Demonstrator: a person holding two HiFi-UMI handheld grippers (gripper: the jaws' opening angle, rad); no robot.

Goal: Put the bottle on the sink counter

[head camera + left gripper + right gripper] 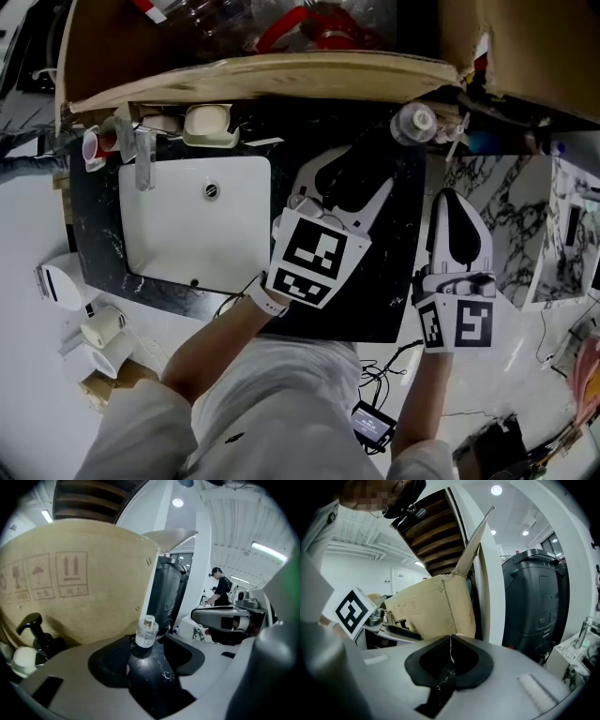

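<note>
The bottle [413, 123] stood upright at the back right corner of the dark worktop [375, 305], right of the basin [187, 225] and just below the cardboard box [281, 70]. The left gripper [361, 173] pointed at it, fingers apart and not pressing it. The right gripper [456, 211] had its fingers closed on nothing. Placement looked done. A clean retreat called for drawing straight back along the fingers' line, with no sideways swing that might clip the bottle.
</note>
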